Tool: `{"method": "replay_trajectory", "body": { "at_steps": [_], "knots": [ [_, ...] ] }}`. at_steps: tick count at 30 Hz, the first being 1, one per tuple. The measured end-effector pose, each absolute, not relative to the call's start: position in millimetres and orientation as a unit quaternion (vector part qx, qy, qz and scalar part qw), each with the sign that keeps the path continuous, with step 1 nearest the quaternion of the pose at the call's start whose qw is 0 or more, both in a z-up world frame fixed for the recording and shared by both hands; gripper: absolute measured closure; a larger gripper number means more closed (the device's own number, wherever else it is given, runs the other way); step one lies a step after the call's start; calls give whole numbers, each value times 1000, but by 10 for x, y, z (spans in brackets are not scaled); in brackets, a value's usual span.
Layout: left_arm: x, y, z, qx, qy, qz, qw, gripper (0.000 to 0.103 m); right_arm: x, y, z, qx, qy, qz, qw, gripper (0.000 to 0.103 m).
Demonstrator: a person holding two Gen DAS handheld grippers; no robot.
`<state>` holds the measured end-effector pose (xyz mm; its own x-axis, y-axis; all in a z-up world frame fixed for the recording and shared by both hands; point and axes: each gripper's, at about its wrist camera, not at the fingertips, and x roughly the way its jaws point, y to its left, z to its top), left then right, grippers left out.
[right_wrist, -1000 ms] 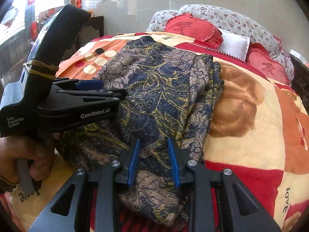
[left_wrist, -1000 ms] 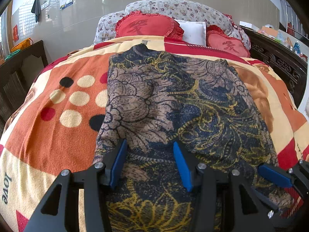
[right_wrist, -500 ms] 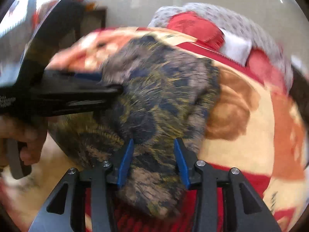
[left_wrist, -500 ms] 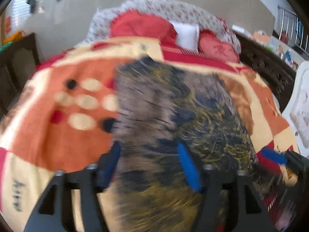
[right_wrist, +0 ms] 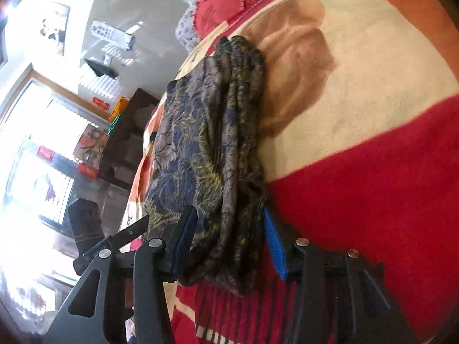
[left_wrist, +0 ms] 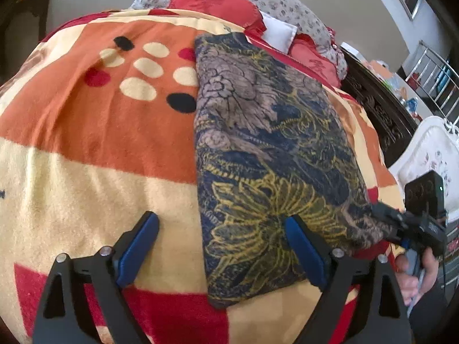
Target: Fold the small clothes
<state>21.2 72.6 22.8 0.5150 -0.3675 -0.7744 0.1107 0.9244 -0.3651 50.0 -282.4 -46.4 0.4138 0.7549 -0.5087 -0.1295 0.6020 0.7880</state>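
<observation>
A dark blue, grey and gold floral garment lies folded into a long narrow stack on the bed blanket. My left gripper is open, low over the blanket at the garment's near left corner, holding nothing. My right gripper is open with its blue pads either side of the garment's thick folded edge, the cloth between the jaws. In the left wrist view the right gripper sits at the garment's near right corner.
Red heart cushions and a floral pillow lie at the head of the bed. A dark carved bed frame runs along the right. A white chair stands beyond it. Dark furniture stands left of the bed.
My left gripper has swung left off the garment and opened wider. My right gripper has rolled sideways and opened wider around the folded edge. The garment now lies narrower.
</observation>
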Motion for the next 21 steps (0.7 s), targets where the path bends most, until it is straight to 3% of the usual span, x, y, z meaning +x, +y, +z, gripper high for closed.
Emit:
{"method": "replay_trajectory", "body": {
  "at_steps": [2,3,4,5,6,8,10,17,21],
  "knots": [
    [258,742,257,-164,472,-145,854,16,504,-2713,-464,344,464,332,746,31],
    [271,751,266,-176,472,-145,852,42,500,-2669,-455,331,466,335,749,31],
    [297,761,266,-190,477,-148,845,60,505,-2605,-449,304,470,330,760,33],
    [298,767,262,-197,481,-140,843,63,515,-2553,-456,277,482,313,770,48],
    [278,761,266,-197,482,-132,844,72,523,-2534,-465,268,491,298,773,54],
    [204,734,282,-194,483,-128,844,80,514,-2579,-458,283,495,285,771,66],
    [136,728,326,-194,482,-128,845,87,445,-2615,-406,284,491,280,775,70],
    [-268,788,375,-198,507,-160,823,87,83,-2714,-267,321,500,300,746,72],
    [-337,761,302,-159,509,-144,834,57,-107,-2796,-487,361,528,278,717,68]
  ]
}}
